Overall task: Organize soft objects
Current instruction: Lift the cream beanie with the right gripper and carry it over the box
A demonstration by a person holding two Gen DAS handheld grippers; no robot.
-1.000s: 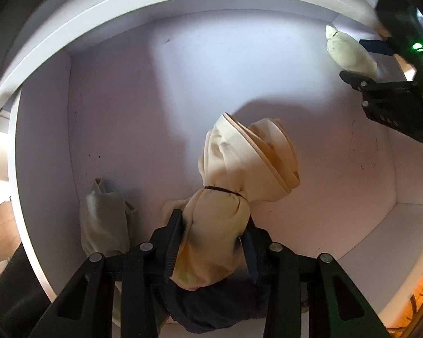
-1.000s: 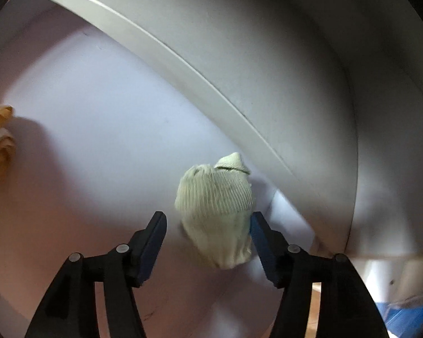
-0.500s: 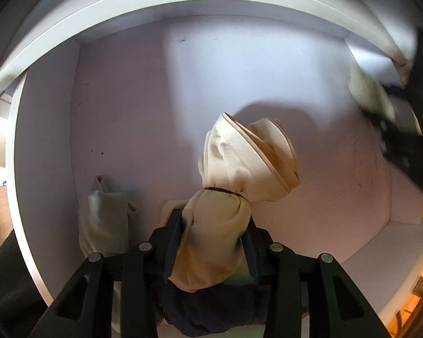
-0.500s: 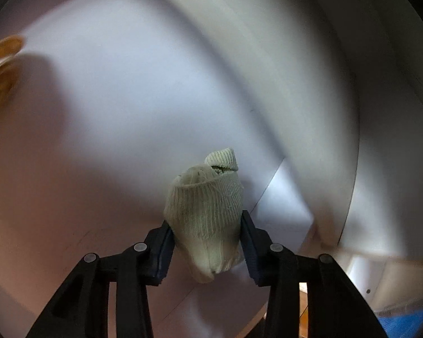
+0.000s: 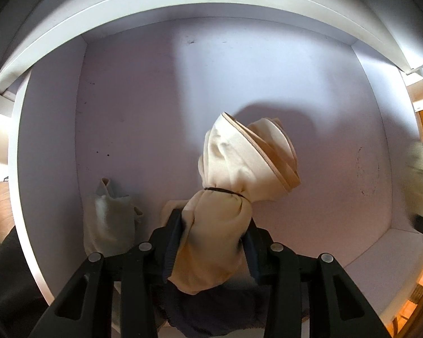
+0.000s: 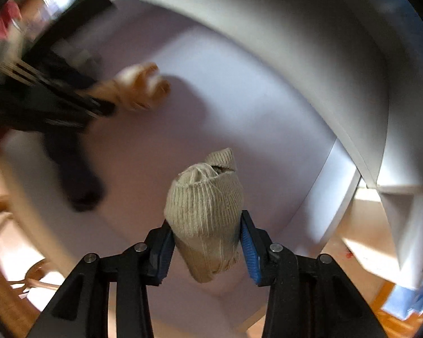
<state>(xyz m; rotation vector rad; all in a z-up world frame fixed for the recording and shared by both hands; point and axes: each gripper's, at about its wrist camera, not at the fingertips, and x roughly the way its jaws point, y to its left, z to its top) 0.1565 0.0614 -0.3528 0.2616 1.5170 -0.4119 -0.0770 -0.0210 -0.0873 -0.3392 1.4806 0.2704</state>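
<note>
R gripper [image 6: 206, 243] just closed on knit sock [image 6: 204, 214], now pinched and lifted off drawer floor [image 6: 239, 107], heading out. L gripper [image 5: 212, 242] unchanged, clamping cream bundle [image 5: 225, 225] low in drawer. Sock pickup done; drop-off next, prob.

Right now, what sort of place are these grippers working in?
Probably a home: a white drawer or storage bin holding a tied cream cloth bundle and a rolled knit sock, with wooden flooring outside.
</note>
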